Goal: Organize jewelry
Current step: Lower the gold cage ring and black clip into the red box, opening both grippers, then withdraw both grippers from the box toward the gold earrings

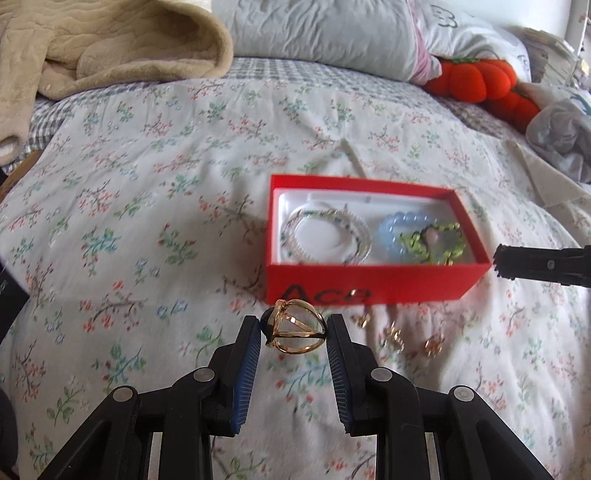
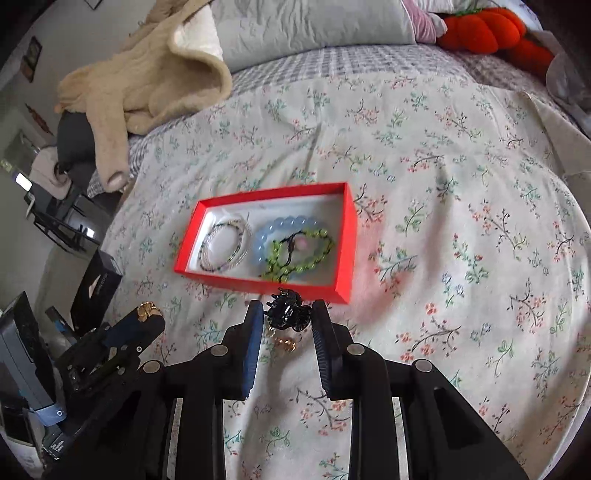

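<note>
L gripper point(image 1: 292, 332) has a gold openwork piece point(image 1: 296, 326) w/ a dark bead on one side pinched between its fingertips; jaws closed down to the piece's width, both pads touching it. It's held above the bed point(image 1: 147, 221), just short of the red box point(image 1: 373, 284) near wall. Box sits straight ahead & a bit to the right of this gripper, open top, white lining.

Inside box: clear/white beaded bracelets point(image 1: 325, 236) in the half nearer the L gripper's side, blue bead bracelet point(image 1: 391, 232) & green bead bracelet point(image 1: 439, 243) overlapping in the other half.

R gripper point(image 2: 288, 314) grips a black claw hair clip point(image 2: 286, 314) at its tips, jaws narrowed onto it, held above the floral cover right in front of the box's near wall. In the L wrist view only its black tip shows, right of the box.

On the bed below & just ahead of both grippers: few small gold pieces point(image 1: 393, 334), loose, near the box's front wall, too blurred to say what kind.

Far beyond box: beige blanket point(image 1: 110, 44), grey pillow point(image 1: 321, 33), orange plush point(image 1: 476, 77).
</note>
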`<act>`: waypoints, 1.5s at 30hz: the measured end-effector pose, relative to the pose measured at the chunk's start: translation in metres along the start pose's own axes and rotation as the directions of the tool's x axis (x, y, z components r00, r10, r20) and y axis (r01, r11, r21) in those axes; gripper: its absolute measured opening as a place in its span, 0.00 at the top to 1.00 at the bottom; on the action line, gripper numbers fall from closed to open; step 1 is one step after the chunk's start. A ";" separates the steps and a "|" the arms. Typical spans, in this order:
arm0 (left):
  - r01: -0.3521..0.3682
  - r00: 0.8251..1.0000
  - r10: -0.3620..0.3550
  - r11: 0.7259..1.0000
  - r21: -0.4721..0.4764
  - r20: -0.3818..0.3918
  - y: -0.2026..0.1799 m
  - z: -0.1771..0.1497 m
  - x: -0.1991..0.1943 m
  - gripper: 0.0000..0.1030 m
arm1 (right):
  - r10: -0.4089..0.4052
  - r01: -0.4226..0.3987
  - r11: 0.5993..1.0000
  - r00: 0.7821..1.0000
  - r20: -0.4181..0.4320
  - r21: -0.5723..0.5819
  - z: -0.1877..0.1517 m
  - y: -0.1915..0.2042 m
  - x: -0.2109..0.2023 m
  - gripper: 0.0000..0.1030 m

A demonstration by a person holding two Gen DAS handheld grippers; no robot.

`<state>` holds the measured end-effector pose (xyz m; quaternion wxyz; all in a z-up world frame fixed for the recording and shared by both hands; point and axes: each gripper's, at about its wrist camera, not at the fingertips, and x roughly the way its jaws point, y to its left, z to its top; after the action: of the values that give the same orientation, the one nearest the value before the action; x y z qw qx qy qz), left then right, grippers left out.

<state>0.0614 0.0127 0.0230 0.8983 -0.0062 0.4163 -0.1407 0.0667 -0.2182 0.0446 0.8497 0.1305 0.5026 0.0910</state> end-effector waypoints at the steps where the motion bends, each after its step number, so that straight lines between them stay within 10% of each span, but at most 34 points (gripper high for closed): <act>1: 0.005 1.000 -0.005 1.000 0.004 0.005 -0.002 0.004 0.003 0.70 | 0.007 -0.008 1.000 1.000 0.015 0.006 0.004 -0.004 -0.001 0.72; 31: 0.056 0.997 -0.058 0.997 0.045 0.044 -0.014 0.037 0.069 0.70 | 0.049 -0.049 0.999 0.998 0.044 -0.010 0.027 -0.005 0.038 0.72; 36: 0.048 0.997 -0.050 0.998 0.042 0.056 -0.014 0.037 0.065 0.51 | 0.052 -0.052 0.999 0.998 0.023 0.008 0.029 -0.006 0.039 0.71; 45: 0.035 0.997 -0.038 0.998 0.057 0.066 -0.015 0.037 0.045 0.48 | 0.071 -0.072 0.997 0.996 0.052 0.019 0.029 -0.008 0.017 0.65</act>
<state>0.1130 -0.0172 0.0154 0.9088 0.0066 0.3818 -0.1683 0.1005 -0.2248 0.0414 0.8570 0.1596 0.4768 0.1127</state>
